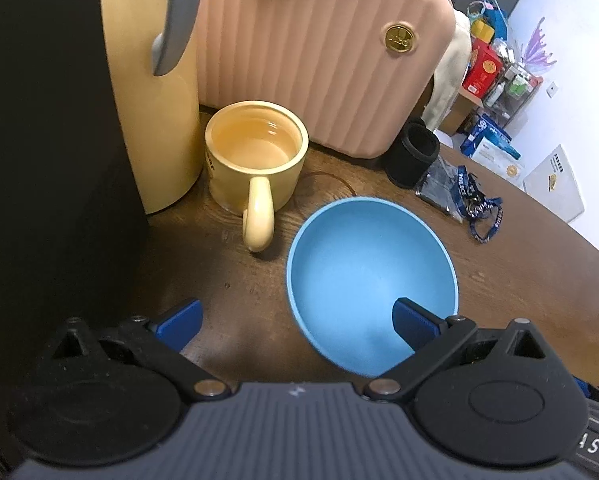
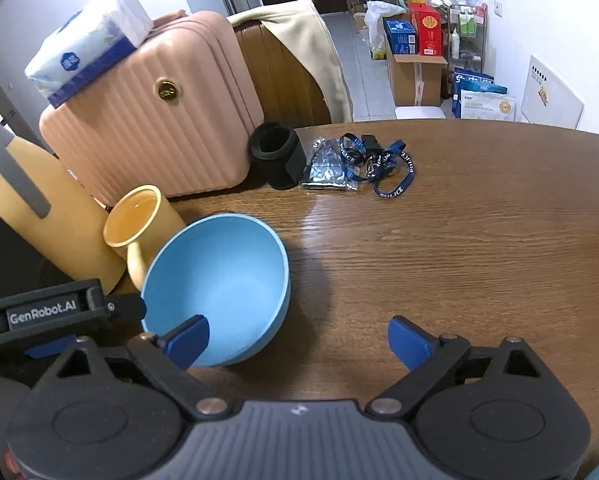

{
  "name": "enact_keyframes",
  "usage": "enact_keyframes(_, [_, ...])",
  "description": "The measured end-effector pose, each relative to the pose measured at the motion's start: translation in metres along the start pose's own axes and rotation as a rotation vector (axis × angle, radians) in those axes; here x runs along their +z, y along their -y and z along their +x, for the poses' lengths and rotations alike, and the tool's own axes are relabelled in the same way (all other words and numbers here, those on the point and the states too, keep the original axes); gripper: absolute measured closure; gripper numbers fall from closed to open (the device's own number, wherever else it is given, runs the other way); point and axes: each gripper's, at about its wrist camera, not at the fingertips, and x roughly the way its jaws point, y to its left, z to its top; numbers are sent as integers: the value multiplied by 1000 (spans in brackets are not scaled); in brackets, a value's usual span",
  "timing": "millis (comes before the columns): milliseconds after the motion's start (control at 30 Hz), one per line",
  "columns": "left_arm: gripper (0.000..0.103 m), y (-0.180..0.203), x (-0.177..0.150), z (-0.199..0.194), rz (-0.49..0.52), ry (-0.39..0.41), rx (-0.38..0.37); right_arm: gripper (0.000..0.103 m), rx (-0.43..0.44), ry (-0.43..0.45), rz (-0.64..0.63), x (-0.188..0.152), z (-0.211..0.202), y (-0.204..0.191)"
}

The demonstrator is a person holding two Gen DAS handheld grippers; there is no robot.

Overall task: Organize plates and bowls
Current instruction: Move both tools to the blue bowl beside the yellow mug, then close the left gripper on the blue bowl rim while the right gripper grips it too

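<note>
A light blue bowl (image 1: 371, 280) stands upright and empty on the brown wooden table (image 1: 227, 280). My left gripper (image 1: 297, 326) is open; its right finger hangs over the bowl's near inside, its left finger over bare table. In the right wrist view the same bowl (image 2: 219, 280) sits at the lower left. My right gripper (image 2: 297, 342) is open; its left fingertip overlaps the bowl's near rim, its right finger is over the table. The left gripper's black body (image 2: 55, 312) shows at the bowl's left. No plates are in view.
A yellow mug (image 1: 255, 160) stands just behind and left of the bowl, next to a tall yellow jug (image 1: 151, 92). A pink ribbed case (image 1: 319, 52) stands behind them, with a tissue pack (image 2: 87, 48) on top. A black sleeve (image 2: 277, 154), a foil packet and blue lanyard (image 2: 373, 164) lie further back.
</note>
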Motion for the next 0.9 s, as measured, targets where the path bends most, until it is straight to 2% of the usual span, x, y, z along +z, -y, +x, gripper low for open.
enact_keyframes(267, [2, 1, 6, 26, 0, 30, 11, 17, -24, 3, -24, 3, 37, -2])
enact_keyframes(400, [14, 0, 6, 40, -5, 34, 11, 28, -30, 13, -23, 4, 53, -1])
enact_keyframes(533, [27, -3, 6, 52, -17, 24, 6, 33, -25, 15, -15, 2, 67, 1])
enact_keyframes(733, [37, -6, 5, 66, -24, 19, -2, 47, 2, 26, -12, 1, 80, 1])
enact_keyframes(800, [42, -7, 6, 69, -27, 19, -7, 58, 13, 31, -12, 1, 83, 1])
enact_keyframes(900, [48, -7, 6, 72, -25, 19, -18, 65, 27, 24, -11, 1, 89, 0])
